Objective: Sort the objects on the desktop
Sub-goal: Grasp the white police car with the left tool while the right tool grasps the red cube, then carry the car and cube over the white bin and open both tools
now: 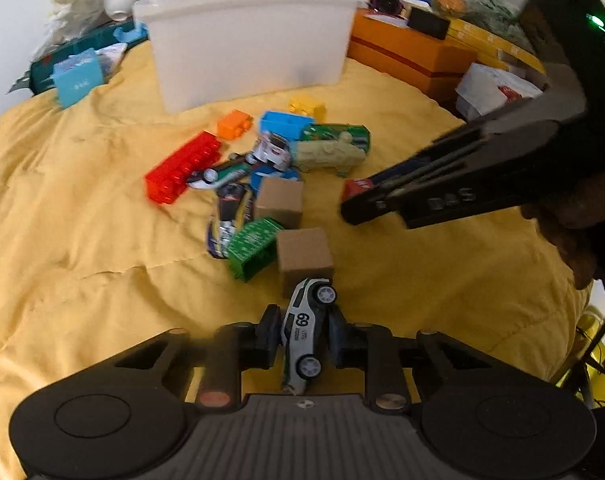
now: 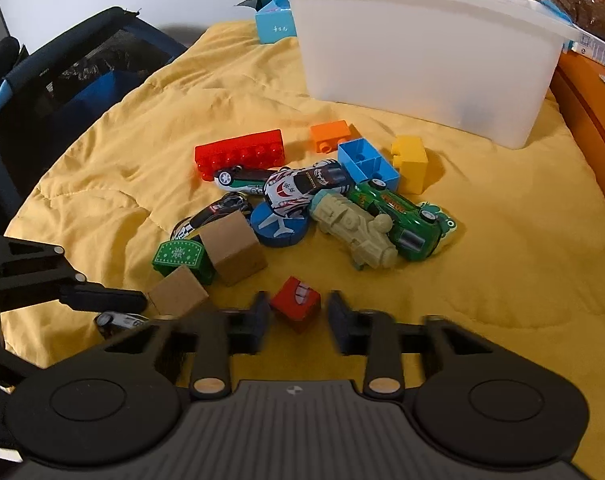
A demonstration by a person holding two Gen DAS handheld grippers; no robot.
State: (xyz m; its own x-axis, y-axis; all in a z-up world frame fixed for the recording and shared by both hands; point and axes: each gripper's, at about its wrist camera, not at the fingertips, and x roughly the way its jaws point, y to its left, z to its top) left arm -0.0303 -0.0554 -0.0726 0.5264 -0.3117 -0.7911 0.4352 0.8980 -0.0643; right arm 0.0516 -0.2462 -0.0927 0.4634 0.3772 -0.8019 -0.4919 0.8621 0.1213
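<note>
A pile of toys lies on a yellow blanket (image 1: 82, 200) before a white plastic bin (image 1: 246, 40). My left gripper (image 1: 304, 334) is shut on a white toy car marked 69 (image 1: 304, 328), held nose-up on its side. It shows in the right wrist view as a car (image 2: 118, 320) under the left fingers (image 2: 102, 298). My right gripper (image 2: 296, 320) is open around a small red block (image 2: 296, 306), its fingers apart from it. In the left wrist view the right gripper (image 1: 362, 200) reaches in from the right over that red block (image 1: 354, 190).
The pile holds a long red brick (image 2: 238, 152), orange (image 2: 330, 134), blue (image 2: 366, 164) and yellow (image 2: 410, 162) bricks, toy cars (image 2: 302, 188), a green car (image 2: 402, 216), a beige locomotive (image 2: 358, 232), two cardboard cubes (image 2: 234, 250), a green block (image 2: 178, 258). Orange boxes (image 1: 406, 56) stand right of the bin.
</note>
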